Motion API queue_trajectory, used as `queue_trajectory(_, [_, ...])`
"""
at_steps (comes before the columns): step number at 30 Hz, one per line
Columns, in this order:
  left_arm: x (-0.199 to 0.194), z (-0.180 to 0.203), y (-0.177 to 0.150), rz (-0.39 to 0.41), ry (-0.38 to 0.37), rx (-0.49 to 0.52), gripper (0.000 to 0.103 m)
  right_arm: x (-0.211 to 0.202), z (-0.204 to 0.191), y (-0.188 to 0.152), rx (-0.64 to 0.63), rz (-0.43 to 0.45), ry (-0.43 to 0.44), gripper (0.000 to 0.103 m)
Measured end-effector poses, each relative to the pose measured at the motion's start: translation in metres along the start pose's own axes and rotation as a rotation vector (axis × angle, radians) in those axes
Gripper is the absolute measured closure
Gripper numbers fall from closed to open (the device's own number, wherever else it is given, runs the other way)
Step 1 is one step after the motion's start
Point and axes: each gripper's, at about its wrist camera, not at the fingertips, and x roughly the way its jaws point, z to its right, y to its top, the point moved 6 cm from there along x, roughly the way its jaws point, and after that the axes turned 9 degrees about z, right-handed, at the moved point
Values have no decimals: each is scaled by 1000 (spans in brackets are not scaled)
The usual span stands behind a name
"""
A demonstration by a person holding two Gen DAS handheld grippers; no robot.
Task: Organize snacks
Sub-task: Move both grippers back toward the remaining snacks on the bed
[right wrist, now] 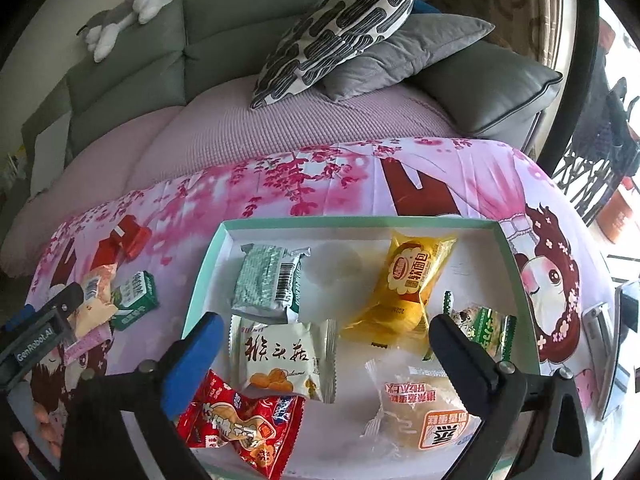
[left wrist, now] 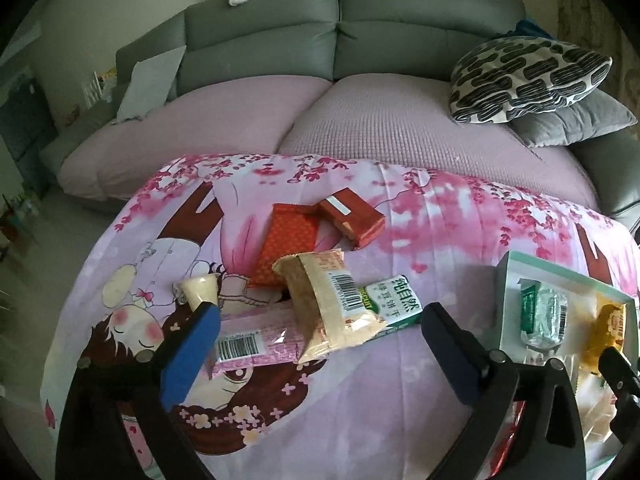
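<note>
Our left hand-held gripper (left wrist: 320, 320) hangs spread, empty, over the beige crinkly plastic biscuit packet (left wrist: 326, 304); overlapping wrappers risk a double grab.

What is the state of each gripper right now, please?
Left gripper: jaws open, holding nothing, above the loose snacks on the cloth.
Right gripper: jaws open, holding nothing, over the tray.

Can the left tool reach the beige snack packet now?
Probably yes: the left tool is open, the beige snack packet lies on top between its fingers, and nothing covers it.
</note>
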Motion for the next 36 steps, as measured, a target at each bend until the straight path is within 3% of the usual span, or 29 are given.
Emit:
queue_trajectory(14, [-8,-20,6,23,-17,-82,3,2,-18,-5,-28,-15,27,0])
queue_trajectory(24, [11,-108,-14,-76,174,-137,3,-2,-76,-20,-125,-30,128,0])
queue_trajectory(27, [14,-127,-21,-107,194,-171,3,-1,-93,-27,-157,-41,150,0])
queue_trajectory(36, [15,-150,-26,-112,147,-243,3,1,-124,-41,-212,-54,207,0])
